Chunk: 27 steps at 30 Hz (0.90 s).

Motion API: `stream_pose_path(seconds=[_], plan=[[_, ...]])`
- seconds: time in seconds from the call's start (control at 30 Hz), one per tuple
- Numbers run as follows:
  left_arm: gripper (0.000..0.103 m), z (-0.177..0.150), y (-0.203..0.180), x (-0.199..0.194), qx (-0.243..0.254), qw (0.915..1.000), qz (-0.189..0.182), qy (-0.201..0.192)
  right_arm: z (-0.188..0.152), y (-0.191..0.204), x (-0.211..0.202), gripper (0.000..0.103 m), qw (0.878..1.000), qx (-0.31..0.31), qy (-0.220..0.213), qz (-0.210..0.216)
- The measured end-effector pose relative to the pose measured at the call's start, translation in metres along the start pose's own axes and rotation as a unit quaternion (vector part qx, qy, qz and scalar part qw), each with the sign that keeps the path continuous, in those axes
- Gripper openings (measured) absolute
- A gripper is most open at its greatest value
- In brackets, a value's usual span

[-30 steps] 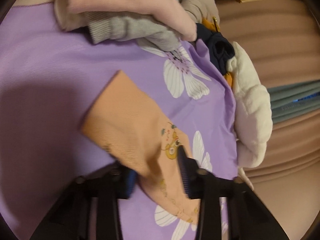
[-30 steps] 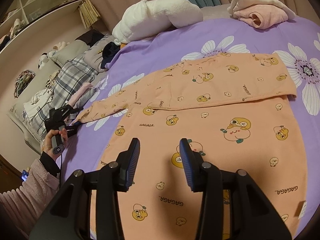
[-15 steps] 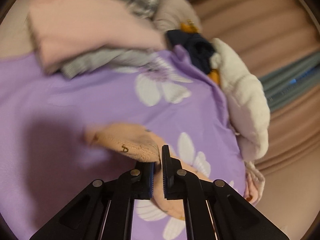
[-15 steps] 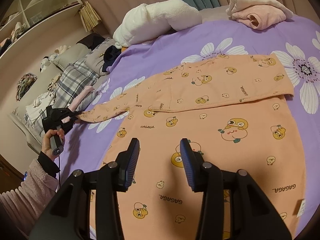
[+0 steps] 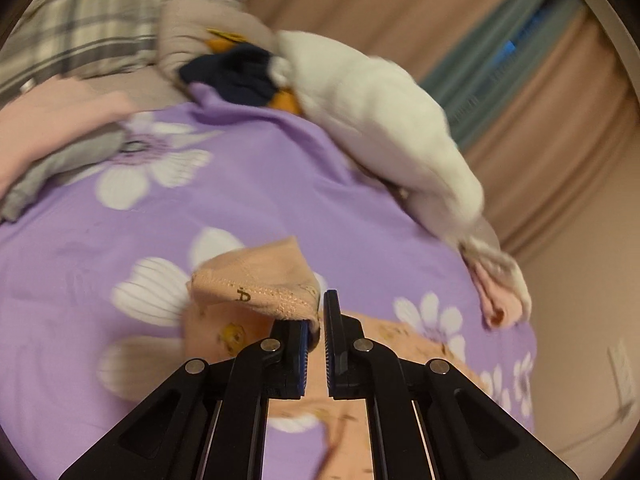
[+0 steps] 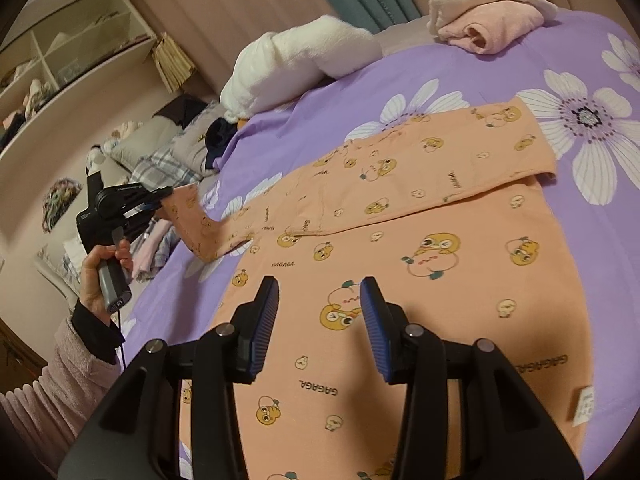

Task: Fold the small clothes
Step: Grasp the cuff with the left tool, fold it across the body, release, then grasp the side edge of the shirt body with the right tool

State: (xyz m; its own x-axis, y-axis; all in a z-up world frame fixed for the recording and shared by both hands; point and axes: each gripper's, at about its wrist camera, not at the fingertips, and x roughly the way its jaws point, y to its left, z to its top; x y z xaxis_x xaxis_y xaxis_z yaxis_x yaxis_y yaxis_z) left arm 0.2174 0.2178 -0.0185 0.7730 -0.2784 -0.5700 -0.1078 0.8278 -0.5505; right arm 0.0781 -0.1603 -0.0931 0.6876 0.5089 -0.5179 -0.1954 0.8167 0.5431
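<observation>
1. The left gripper (image 5: 314, 322) is clamped on the cuff (image 5: 264, 284) of the free sleeve (image 6: 200, 224), its jaws nearly closed with the hem pinched between them and raised off the bed.
2. The right gripper (image 6: 320, 320) hovers over the shirt's body with its jaws partly apart and nothing between them.
3. The peach long-sleeved top (image 6: 400, 280), printed with cartoon ducks, lies flat on the purple flowered bedsheet (image 6: 500, 64); its other sleeve (image 6: 440, 160) is already folded across the chest.
4. The cloth looks light, thin and limp: it will likely drape and sag from a single pinch, so the stitched cuff hem is the sound place to hold.
5. A white plush blanket (image 6: 296, 64) and a rolled pink towel (image 6: 488, 20) sit well apart at the bed's far edge.
</observation>
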Motion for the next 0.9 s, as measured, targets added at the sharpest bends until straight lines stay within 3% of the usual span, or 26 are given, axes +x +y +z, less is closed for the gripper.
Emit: stream_pose_path(seconds=[0.27,0.4,0.6,0.67,0.73,0.8,0.9], plan=[[0.004,-0.049,-0.091,0.039,0.099,0.994,0.005,0.045,-0.004,-0.024,-0.023,0.043,1.0,0.023,-0.02,0.002],[0.004,-0.086,-0.123,0.065,0.167,0.9825,0.043,0.072,-0.006,-0.038,-0.031,0.043,0.999,0.035,-0.024,0.0],[0.006,-0.125,-0.129,0.093,0.203,0.9656,0.093,0.134,-0.01,-0.053,-0.045,0.045,0.998,0.047,-0.03,-0.004],[0.027,-0.134,-0.132,0.093,0.213,0.9616,0.088,0.149,-0.011,-0.058,-0.047,0.045,0.998,0.052,-0.031,-0.008],[0.076,-0.141,-0.134,0.089,0.226,0.9583,0.06,0.164,-0.011,-0.06,-0.049,0.045,0.998,0.056,-0.032,-0.012],[0.088,-0.146,-0.138,0.079,0.238,0.9574,0.033,0.161,-0.012,-0.06,-0.05,0.046,0.998,0.058,-0.033,-0.011],[0.088,-0.146,-0.136,0.062,0.246,0.956,0.009,0.159,-0.01,-0.055,-0.049,0.046,0.998,0.054,-0.032,-0.008]])
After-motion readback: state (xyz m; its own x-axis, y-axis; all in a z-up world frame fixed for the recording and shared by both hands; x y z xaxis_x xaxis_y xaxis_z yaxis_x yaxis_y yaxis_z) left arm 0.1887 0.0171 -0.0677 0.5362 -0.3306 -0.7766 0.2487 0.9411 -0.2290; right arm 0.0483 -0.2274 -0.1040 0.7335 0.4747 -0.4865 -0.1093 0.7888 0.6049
